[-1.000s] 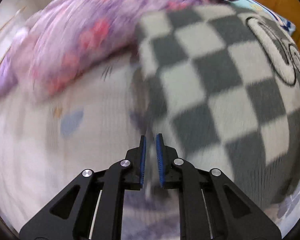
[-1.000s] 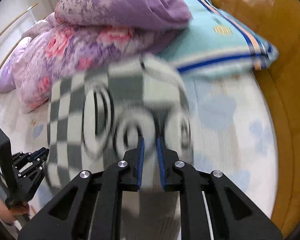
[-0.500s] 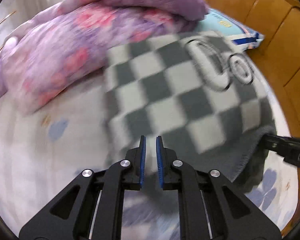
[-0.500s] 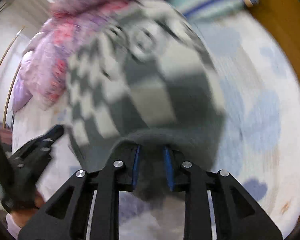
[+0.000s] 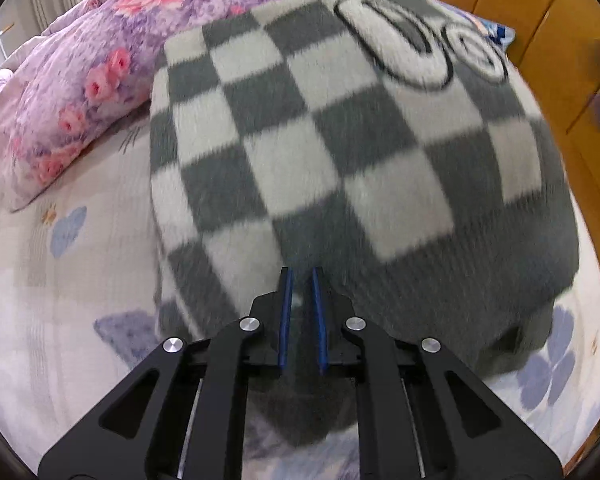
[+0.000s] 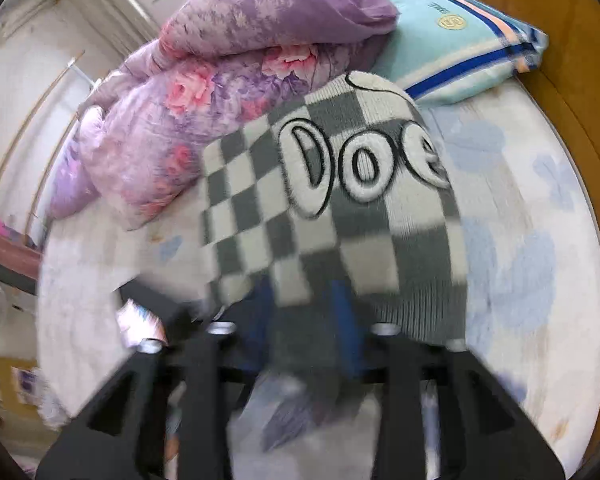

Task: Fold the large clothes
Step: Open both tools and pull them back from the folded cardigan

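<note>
We see the left gripper (image 5: 300,276) low in its own view, black linkage arms spreading toward the bottom corners and both blue-lined fingers (image 5: 286,312) pointing forward. The jaws stand narrow and near parallel, with only a slim gap between the pads; grey knit shows in that gap, so we read them as pinched on fabric. The right gripper (image 6: 300,300) is heavily motion-blurred in its view. Its jaws look set wider apart, with blue pads (image 6: 346,320) faintly visible either side of a hanging fold of cloth. We cannot tell whether those pads press the cloth or merely flank it.
</note>
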Action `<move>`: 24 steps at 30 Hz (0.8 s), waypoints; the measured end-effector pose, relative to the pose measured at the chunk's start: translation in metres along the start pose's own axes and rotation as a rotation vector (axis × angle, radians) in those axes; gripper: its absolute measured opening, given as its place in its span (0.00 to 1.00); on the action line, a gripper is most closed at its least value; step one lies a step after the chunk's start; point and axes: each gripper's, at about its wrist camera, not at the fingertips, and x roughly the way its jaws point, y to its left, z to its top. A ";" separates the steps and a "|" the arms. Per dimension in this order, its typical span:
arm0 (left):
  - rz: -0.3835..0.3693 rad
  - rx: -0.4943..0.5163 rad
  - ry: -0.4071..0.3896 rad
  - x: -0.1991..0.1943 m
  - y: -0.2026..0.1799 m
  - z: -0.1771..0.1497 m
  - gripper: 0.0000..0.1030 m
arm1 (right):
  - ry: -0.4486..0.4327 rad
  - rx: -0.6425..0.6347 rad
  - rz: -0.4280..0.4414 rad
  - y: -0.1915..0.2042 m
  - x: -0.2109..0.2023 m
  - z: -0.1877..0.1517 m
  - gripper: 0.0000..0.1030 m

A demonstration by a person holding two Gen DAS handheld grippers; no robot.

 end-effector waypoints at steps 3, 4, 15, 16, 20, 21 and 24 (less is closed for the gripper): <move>0.015 0.009 0.002 -0.006 -0.001 -0.019 0.10 | 0.208 0.251 0.020 -0.052 0.092 -0.024 0.37; 0.007 0.010 0.013 -0.004 0.000 -0.021 0.10 | 0.138 0.277 0.048 -0.059 0.092 -0.037 0.35; 0.022 -0.004 0.127 -0.026 0.000 -0.046 0.73 | 0.218 0.371 -0.013 -0.053 0.087 -0.095 0.32; 0.040 -0.015 0.122 -0.035 0.002 -0.042 0.76 | 0.212 0.348 -0.010 -0.043 0.079 -0.095 0.31; 0.009 -0.033 0.104 -0.081 0.011 -0.046 0.79 | 0.127 0.288 -0.049 -0.012 0.031 -0.097 0.73; 0.002 -0.035 0.106 -0.093 0.013 -0.046 0.84 | 0.102 0.282 -0.070 -0.004 0.019 -0.098 0.82; -0.005 -0.039 0.079 -0.134 0.017 -0.043 0.87 | 0.051 0.263 -0.066 0.018 -0.015 -0.106 0.85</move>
